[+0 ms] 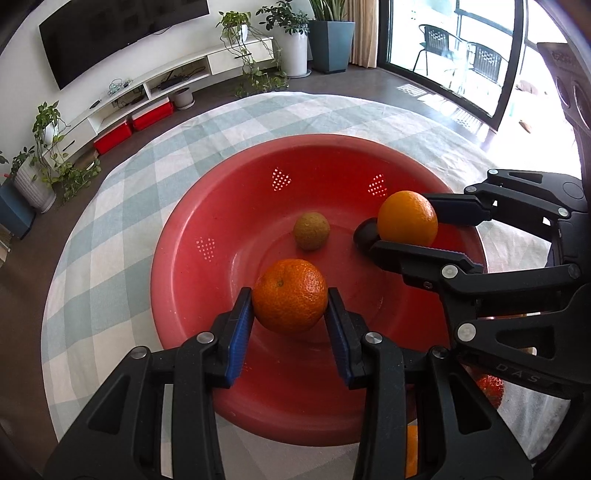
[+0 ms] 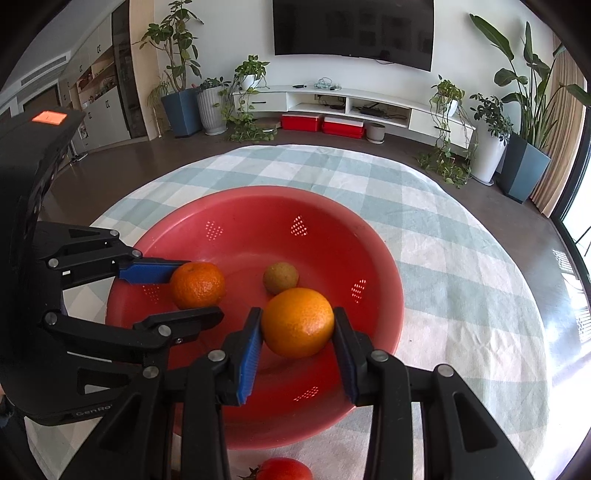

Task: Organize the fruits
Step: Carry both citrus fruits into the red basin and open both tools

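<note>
Tablecloth [image 2: 461,258]: checked pale green and white, spread under and ahead of the tool
Television [image 2: 352,29]: wall-mounted, far ahead
Red boxes [image 2: 321,123]: under the white console [image 2: 332,99], beyond the cloth

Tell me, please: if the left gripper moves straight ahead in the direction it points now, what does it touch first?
Probably the small brownish-green fruit lying in the red colander. The left gripper holds a dark orange, so that orange would likely meet it first, or the colander's inner wall. Depth is unclear.
</note>
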The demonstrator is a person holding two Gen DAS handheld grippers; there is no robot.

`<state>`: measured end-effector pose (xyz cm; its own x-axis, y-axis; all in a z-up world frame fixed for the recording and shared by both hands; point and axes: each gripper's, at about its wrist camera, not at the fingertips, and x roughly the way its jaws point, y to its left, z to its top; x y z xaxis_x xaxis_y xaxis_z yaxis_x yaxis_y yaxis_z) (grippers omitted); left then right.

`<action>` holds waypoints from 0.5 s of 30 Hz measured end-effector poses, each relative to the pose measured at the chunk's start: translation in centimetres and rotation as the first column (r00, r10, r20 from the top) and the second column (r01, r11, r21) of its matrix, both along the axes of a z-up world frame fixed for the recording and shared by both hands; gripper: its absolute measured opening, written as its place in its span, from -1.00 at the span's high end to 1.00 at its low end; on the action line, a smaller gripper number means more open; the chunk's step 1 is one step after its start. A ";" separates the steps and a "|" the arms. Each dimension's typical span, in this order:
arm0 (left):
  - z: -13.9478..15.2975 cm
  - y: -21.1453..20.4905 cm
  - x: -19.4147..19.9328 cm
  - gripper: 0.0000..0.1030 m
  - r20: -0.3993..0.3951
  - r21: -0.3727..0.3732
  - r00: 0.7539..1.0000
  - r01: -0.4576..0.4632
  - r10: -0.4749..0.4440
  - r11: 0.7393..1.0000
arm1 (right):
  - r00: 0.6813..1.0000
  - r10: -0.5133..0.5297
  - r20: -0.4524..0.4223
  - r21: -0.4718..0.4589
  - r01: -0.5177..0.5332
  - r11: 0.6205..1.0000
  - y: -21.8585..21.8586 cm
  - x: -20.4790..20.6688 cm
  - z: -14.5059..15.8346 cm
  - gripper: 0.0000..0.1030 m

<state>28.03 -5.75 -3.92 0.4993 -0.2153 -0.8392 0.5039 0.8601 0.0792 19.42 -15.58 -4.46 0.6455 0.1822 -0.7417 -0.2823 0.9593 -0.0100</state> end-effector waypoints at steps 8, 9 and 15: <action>0.0 -0.1 0.2 0.28 -0.001 0.028 1.000 -0.007 0.007 1.000 | 1.000 0.000 0.005 -0.024 0.000 1.000 0.3 -0.1 0.0 0.22; 0.0 -0.1 0.2 0.28 -0.002 0.030 1.000 -0.009 0.009 1.000 | 1.000 0.000 0.004 -0.025 0.000 1.000 0.4 -0.1 0.0 0.22; 0.6 0.5 0.3 -0.02 0.019 0.020 0.999 -0.032 0.031 0.999 | 0.999 -0.024 0.028 0.009 0.024 1.000 -0.4 -0.3 0.6 -0.01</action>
